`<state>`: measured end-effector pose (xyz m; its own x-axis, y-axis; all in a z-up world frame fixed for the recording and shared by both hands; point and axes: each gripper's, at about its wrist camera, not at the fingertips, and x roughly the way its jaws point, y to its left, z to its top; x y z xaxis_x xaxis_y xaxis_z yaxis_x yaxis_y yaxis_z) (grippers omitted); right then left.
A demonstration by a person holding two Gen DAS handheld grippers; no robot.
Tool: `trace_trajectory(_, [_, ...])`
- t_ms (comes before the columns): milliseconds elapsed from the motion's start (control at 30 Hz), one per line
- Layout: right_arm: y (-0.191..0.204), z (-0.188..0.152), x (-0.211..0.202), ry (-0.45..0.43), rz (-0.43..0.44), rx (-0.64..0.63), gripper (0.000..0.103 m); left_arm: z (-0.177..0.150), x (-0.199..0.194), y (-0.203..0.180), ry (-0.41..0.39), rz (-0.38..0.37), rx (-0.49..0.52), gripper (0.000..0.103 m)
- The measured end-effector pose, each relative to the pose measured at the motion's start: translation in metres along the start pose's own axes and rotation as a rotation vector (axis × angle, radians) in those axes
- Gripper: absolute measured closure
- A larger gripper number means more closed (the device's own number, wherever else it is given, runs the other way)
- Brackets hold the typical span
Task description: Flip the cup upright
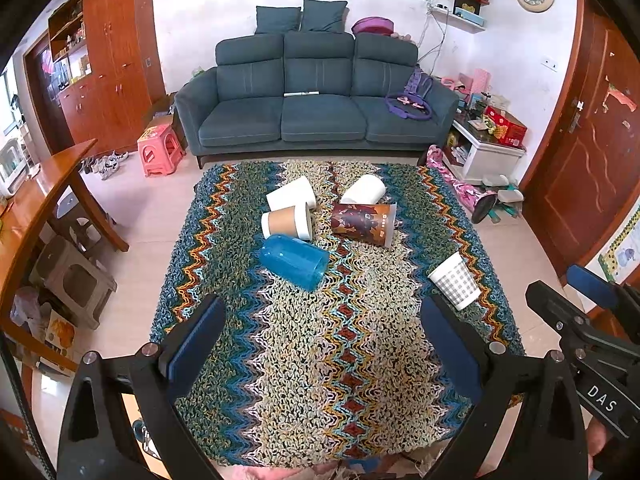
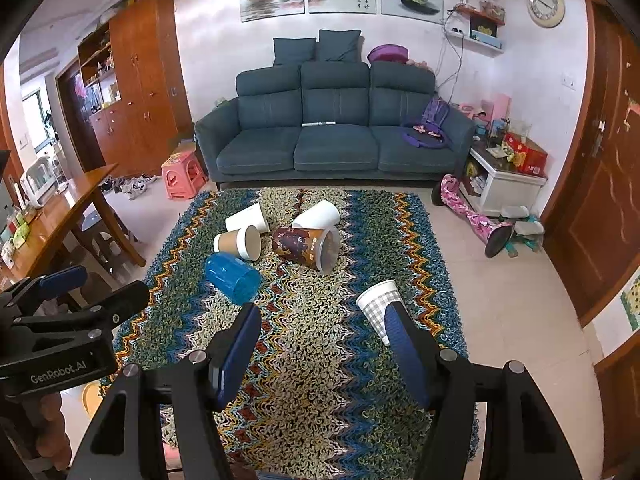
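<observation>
Right wrist: checked cup point(image 2: 376, 306) upright, seemingly behind hand-held gripper point(image 2: 322, 330).

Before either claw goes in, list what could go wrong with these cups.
1. The cups lie on a shaggy knitted cloth; a cup stood upright on it may wobble and tip again.
2. The brown paper cup, the white cup and the blue plastic cup lie crowded together, so reaching for one could roll the others.
3. The checked cup sits near the cloth's right edge, close beside the open right claw; a nudge could push it off.
</observation>
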<state>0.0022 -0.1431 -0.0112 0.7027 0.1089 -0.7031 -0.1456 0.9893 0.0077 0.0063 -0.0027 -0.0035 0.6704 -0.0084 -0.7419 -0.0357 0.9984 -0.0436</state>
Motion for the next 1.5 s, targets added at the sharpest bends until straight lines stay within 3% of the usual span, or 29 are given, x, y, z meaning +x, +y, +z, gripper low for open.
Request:
trace_trajectory(1067, [-0.039,0.015,0.051,0.076,-0.022,0.016,0.038,0.011,0.05,-0.013,0.045,0.004,-0.026,0.004])
trace_trajectory(1300, [-0.052,0.011,0.076,0.124,-0.057,0.006,0.038,0.007,0.07,-0.011,0.08,0.012,-0.037,0.005])
trace_trajectory(1500, [-0.06,0.005,0.119,0.215,-0.049,-0.04,0.038,0.003,0.088,-0.006,0.129,0.025,-0.057,0.005])
